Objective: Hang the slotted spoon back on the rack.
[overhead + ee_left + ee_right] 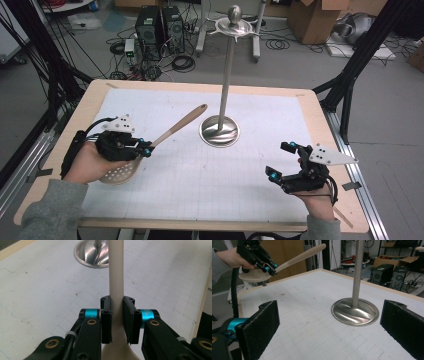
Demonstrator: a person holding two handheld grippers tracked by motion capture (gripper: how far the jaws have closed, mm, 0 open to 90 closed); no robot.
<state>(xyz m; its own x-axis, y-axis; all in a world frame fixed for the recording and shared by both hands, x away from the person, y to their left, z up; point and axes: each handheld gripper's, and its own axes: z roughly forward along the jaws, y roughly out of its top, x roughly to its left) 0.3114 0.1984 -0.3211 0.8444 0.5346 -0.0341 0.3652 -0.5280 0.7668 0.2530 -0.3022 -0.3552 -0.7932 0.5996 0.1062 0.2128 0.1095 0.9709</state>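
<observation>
A wooden slotted spoon (172,130) is held off the table at the left, handle pointing up and toward the metal stand (220,131). My left gripper (145,148) is shut on the spoon's neck just above the perforated bowl (119,172); in the left gripper view both pads clamp the pale handle (116,277). From the right gripper view the spoon (297,257) hangs in the air at the upper left. My right gripper (281,161) stands open near the table's right front, with nothing between its pads (262,325).
The stand has a round steel base (355,311), a tall pole (227,70) and a hooked top with a ball (234,20). A white gridded mat (200,165) covers the wooden table. Computers, cables and boxes lie on the floor beyond.
</observation>
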